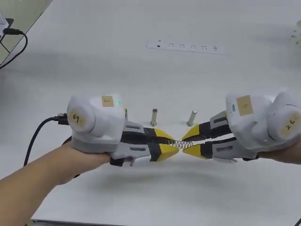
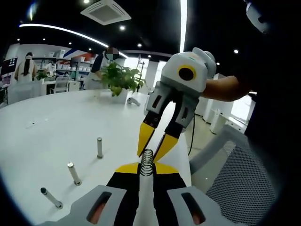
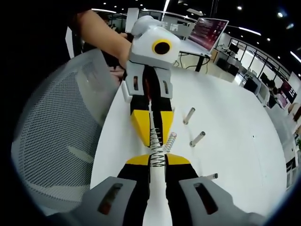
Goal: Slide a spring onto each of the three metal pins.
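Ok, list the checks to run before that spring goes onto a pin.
1. Hold of the left gripper on the spring: ok, its jaws are shut on one end.
2. Hold of the right gripper on the other end: cannot tell. Its jaws flank the spring, but contact is unclear.
3. One spring alone: not ok. A second spring slants off beside the first.
4. Pins bare: ok. The far pin, middle pin and near pin carry nothing.
5. Spring lined up over a pin: not ok. It lies level between the grippers, above the table.
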Demonstrator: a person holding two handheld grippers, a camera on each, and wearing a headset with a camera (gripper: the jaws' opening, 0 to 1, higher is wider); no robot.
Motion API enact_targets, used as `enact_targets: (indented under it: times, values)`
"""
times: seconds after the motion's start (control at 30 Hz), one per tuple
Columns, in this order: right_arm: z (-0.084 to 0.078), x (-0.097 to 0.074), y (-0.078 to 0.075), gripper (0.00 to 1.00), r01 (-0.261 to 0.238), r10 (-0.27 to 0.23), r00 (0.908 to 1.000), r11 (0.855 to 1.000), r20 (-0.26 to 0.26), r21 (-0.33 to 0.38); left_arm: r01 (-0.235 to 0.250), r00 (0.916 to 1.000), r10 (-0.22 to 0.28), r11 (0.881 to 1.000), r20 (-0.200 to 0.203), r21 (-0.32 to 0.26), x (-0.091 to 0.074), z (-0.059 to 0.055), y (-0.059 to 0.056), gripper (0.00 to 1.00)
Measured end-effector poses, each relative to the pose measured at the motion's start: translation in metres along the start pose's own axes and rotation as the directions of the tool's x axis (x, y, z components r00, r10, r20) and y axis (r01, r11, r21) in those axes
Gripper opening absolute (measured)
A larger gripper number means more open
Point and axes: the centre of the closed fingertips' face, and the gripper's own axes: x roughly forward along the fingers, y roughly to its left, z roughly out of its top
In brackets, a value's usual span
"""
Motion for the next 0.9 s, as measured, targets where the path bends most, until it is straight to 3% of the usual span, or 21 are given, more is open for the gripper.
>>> enact_targets:
  times: [0.33, 0.9]
  values:
    - [-0.006, 0.001, 0.003, 0.08, -0.01, 0.01, 0.9998, 1.0, -0.019, -0.019, 0.015, 0.9999, -0.015, 1.0, 0.0, -0.017, -0.001, 0.0, -0.004, 0.02]
    - [0.009, -0.01, 0.002, 0.07, -0.023, 0.024, 0.9996, 0.998, 0.013, -0.054, 0.012, 0.9999, -0.012, 1.0, -0.005, -0.011, -0.002, -0.005, -0.002, 0.02]
